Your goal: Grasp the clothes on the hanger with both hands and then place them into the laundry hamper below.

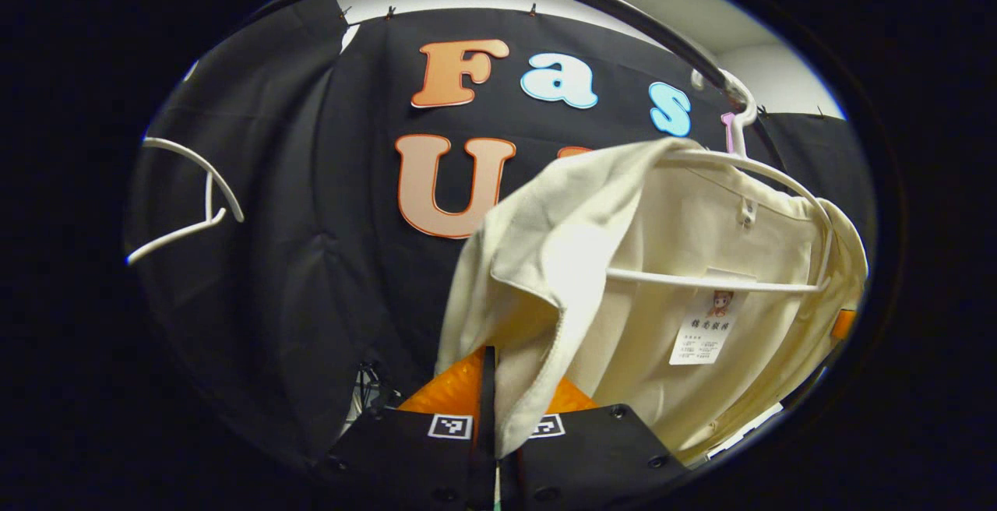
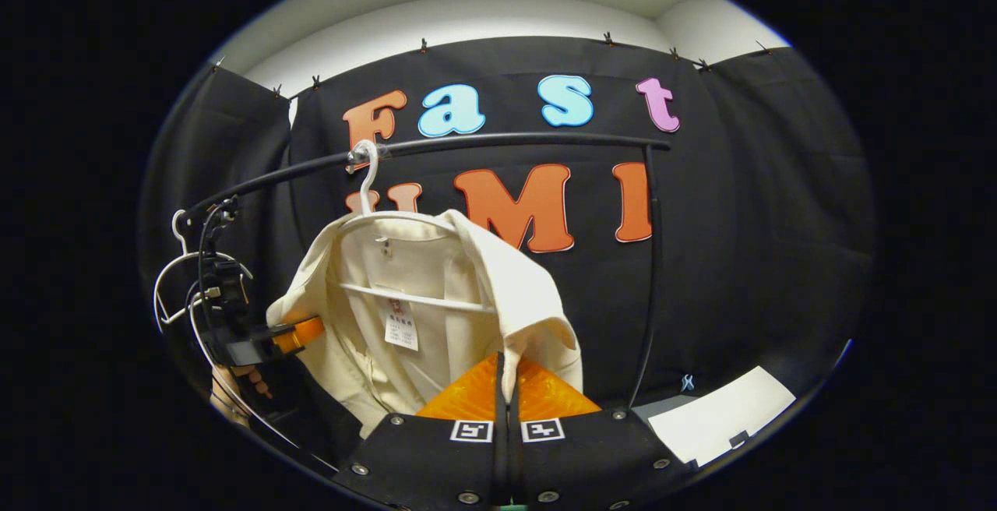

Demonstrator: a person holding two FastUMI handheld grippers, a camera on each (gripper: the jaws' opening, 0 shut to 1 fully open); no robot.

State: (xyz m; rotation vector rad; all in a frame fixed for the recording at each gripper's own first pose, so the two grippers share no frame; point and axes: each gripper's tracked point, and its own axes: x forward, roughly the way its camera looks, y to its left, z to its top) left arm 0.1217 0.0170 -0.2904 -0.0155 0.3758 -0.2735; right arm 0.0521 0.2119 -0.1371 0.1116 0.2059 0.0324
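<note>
Overhead rail: a dark bar [image 2: 506, 142] runs across the booth in front of the black cloth wall, with a thin upright post [image 2: 648, 262] dropping from its right end.
Garment: a cream shirt [image 2: 436, 293] hangs on a white hanger [image 2: 366, 176] hooked over the rail toward its left end; a small label [image 2: 399, 325] shows inside the collar.
Left gripper: the left gripper [image 1: 492, 410] has its fingers drawn together on a fold of the shirt's shoulder edge, the cloth running down between them; in the right gripper view the same tool [image 2: 269, 340] sits at the shirt's left shoulder, with a person's hand [image 2: 234, 390] below it.
Right gripper: the right gripper [image 2: 508, 398] has its fingers nearly closed on the hem of the shirt's right shoulder, the cream cloth pinched between them.
Spare hanger: an empty white hanger [image 1: 191, 203] hangs at the rail's far left end, well apart from the shirt.
Paper: a white sheet [image 2: 720, 410] lies low at the right, beyond the post.
</note>
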